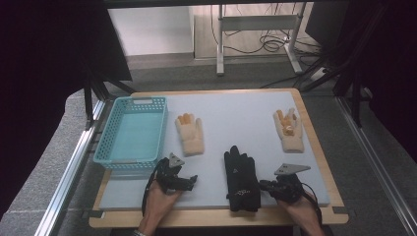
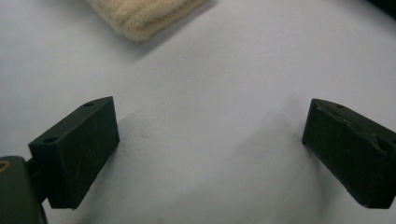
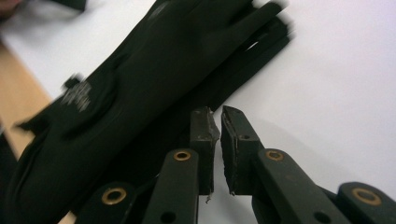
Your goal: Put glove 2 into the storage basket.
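Black gloves (image 1: 241,179) are what's in play here. They lie flat on the grey mat (image 1: 236,113) just to the left of the right tongs (image 1: 262,185), between the two tongs, cuffs toward the person. In the right gripper view the right tongs (image 3: 219,126) are clenched with only a sliver of gap and nothing I can see caught in it. The glove edge sits just beside the left jaw, not inside. So if the idea is to pick up a black glove, I'd say that bite is a miss. My take: release, slide sideways so one jaw goes over the cuff edge and the other scrapes under it, then clench on fabric, not air. Go for the top layer only, since it looks stacked. The left tongs (image 1: 193,179) are released, jaws wide apart over bare mat, and in the left gripper view they (image 2: 210,144) have nothing between them, with a cream glove (image 2: 140,14) just ahead. They could pin the stack while the right one peels. Count time: two tongs, one blue basket (image 1: 105,142) off beyond the left tongs on their outer side, and two cream gloves with orange fingertips, one (image 1: 191,135) ahead of the left tongs and one (image 1: 289,130) ahead of the right. The black ones look like two, one on top of the other, though I can't be totally sure from the blur
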